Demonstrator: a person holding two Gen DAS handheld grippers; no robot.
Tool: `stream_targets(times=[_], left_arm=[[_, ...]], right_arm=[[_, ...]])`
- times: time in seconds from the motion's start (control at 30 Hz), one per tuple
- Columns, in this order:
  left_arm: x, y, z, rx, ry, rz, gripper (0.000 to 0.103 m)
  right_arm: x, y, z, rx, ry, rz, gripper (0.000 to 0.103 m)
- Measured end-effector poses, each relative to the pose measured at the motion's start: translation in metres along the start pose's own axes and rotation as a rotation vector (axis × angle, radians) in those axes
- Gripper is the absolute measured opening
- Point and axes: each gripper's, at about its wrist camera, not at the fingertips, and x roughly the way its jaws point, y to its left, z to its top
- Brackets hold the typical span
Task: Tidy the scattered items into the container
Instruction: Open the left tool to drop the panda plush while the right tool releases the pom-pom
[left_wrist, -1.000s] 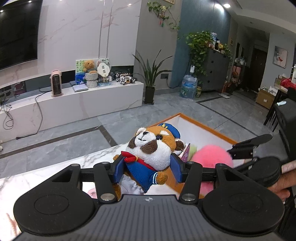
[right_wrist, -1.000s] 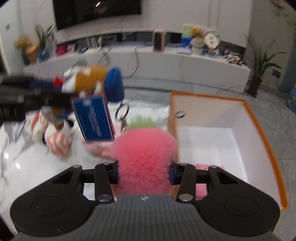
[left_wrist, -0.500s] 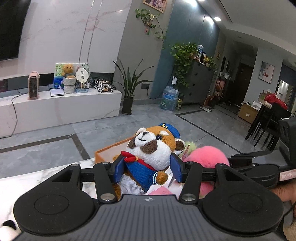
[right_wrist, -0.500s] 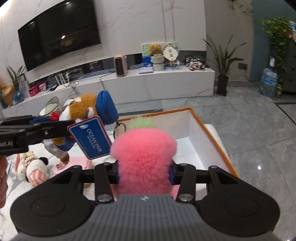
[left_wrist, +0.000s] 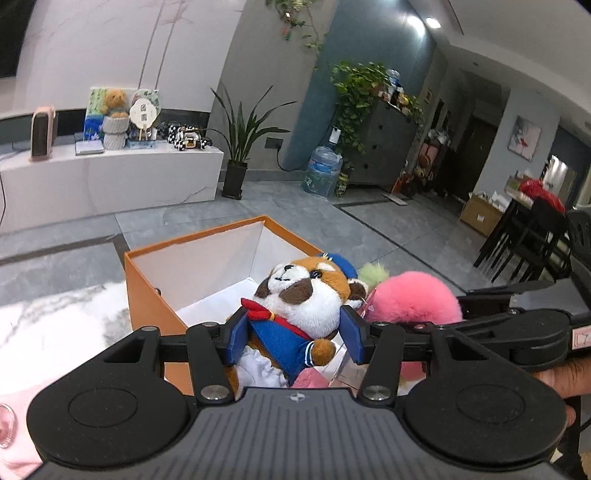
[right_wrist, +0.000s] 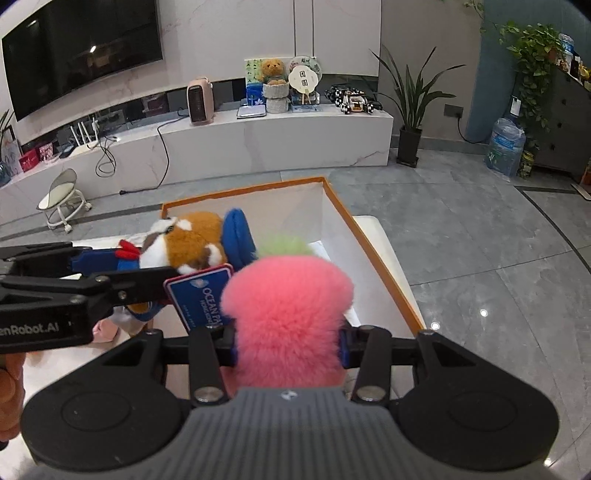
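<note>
My left gripper (left_wrist: 293, 338) is shut on a red panda plush (left_wrist: 303, 299) with a blue sailor cap and jacket, held over the open orange box (left_wrist: 155, 291). The plush also shows in the right wrist view (right_wrist: 184, 247) with its blue tag (right_wrist: 201, 297), above the orange box (right_wrist: 373, 258). My right gripper (right_wrist: 288, 349) is shut on a fluffy pink plush with a green tuft (right_wrist: 288, 306), also over the box. The pink plush shows right of the panda in the left wrist view (left_wrist: 413, 297).
The box stands on a white marble table (left_wrist: 55, 328) with something pink (left_wrist: 16, 443) at its near left. A pink item (left_wrist: 308, 378) lies inside the box. Grey tiled floor (right_wrist: 480, 240) and a white TV bench (right_wrist: 258, 147) lie beyond.
Both grippers have carried their plush toys from beside the box to over its opening. Both stayed shut on their toys.
</note>
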Motion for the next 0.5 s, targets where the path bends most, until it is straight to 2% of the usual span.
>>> stream_targets(times=[0.1, 0.27, 0.33, 0.5], left_arm=[[0.0018, 0.0033, -0.0005, -0.013, -0.005, -0.009, 0.068], [0.0009, 0.0028, 0.0016, -0.033, -0.019, -0.023, 0.070], [0.0004, 0.0034, 0.0032, -0.039, -0.021, -0.015, 0.074], [0.0013, 0.0093, 0.0011, -0.080, -0.014, -0.006, 0.074]], right_arm=[[0.0047, 0.0020, 0.0020, -0.012, 0.003, -0.043, 0.059], [0.0049, 0.0011, 0.0024, -0.012, -0.002, -0.046, 0.060], [0.0046, 0.0016, 0.0015, -0.016, 0.000, -0.044, 0.060], [0.0037, 0.0022, 0.0009, -0.019, 0.000, -0.043, 0.060]])
